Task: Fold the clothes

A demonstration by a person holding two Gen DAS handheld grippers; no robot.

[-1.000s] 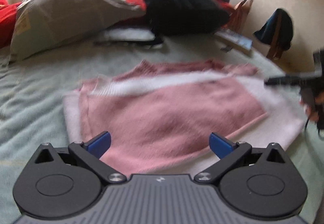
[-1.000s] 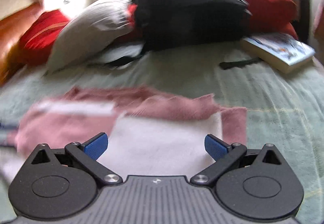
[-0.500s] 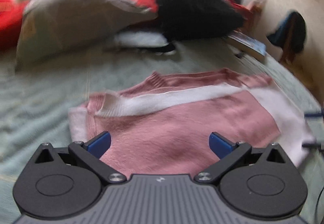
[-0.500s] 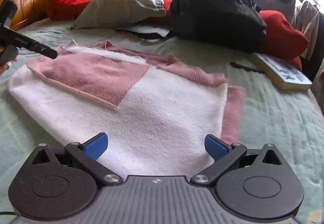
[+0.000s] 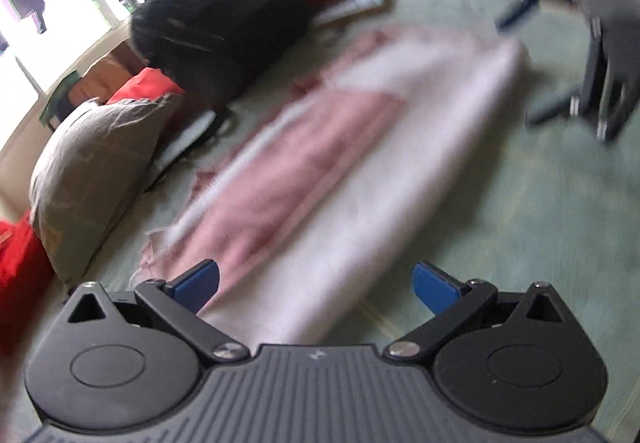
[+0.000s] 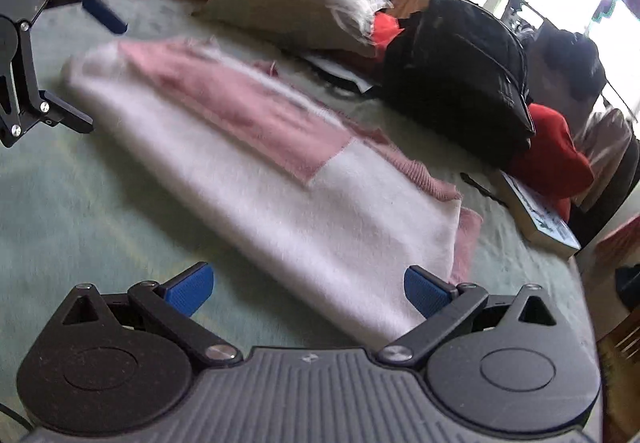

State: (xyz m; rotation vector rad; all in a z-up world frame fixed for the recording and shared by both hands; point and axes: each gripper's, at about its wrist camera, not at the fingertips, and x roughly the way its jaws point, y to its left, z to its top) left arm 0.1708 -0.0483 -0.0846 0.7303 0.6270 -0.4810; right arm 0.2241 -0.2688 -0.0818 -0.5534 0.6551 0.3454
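Pink-and-white sweater [image 6: 256,179] lies folded flat on the pale green bedspread [image 6: 80,211], near a grey pillow [image 6: 296,7] and black backpack [image 6: 460,71] at the far side, with the left gripper [image 5: 316,285] and right gripper [image 6: 308,287] both spread wide, empty, hovering just above its near edge.

The left black two-finger gripper with blue pads [image 5: 316,287] has its jaws spread wide, and nothing is between the pads. In the right wrist view this same gripper appears at the upper left edge, turned on its side, with one finger high and one finger low. The right black two-finger gripper with blue pads [image 6: 308,289] is also spread wide and holds nothing. In the left wrist view it appears blurred at the upper right, fingers apart.
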